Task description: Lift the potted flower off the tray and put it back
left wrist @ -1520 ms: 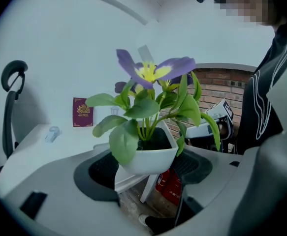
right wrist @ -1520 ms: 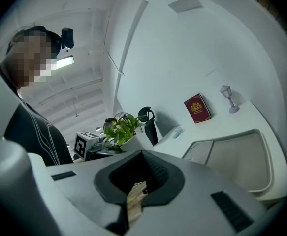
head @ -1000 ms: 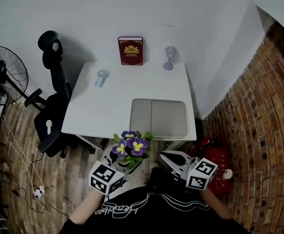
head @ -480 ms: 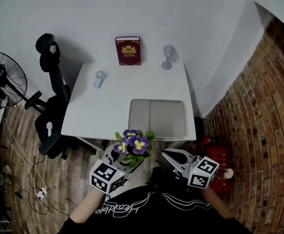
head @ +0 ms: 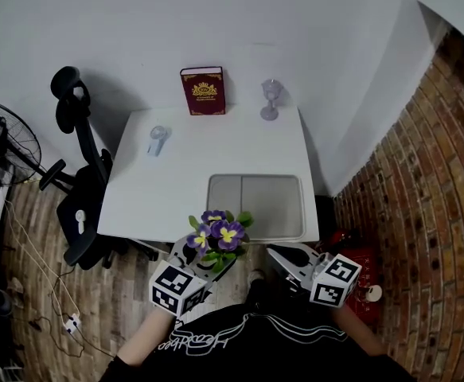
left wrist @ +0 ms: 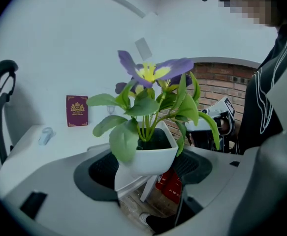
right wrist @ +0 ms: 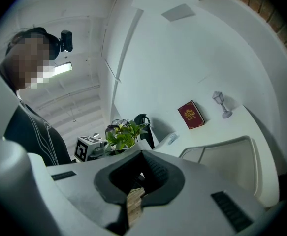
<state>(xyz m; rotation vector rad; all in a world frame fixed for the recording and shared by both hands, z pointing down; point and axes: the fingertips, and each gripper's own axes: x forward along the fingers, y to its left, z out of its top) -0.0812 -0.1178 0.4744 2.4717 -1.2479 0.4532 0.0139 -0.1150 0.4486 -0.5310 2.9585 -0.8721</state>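
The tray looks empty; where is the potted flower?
Head view: held in the left gripper, the potted flower hangs off the table's near edge by the tray.

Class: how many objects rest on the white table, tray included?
4: red book at the back, goblet to its right, small pale gadget at left, tray at the front. None looks hidden.

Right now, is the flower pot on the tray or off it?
Off. The left gripper holds the potted flower in the air, apart from the tray.
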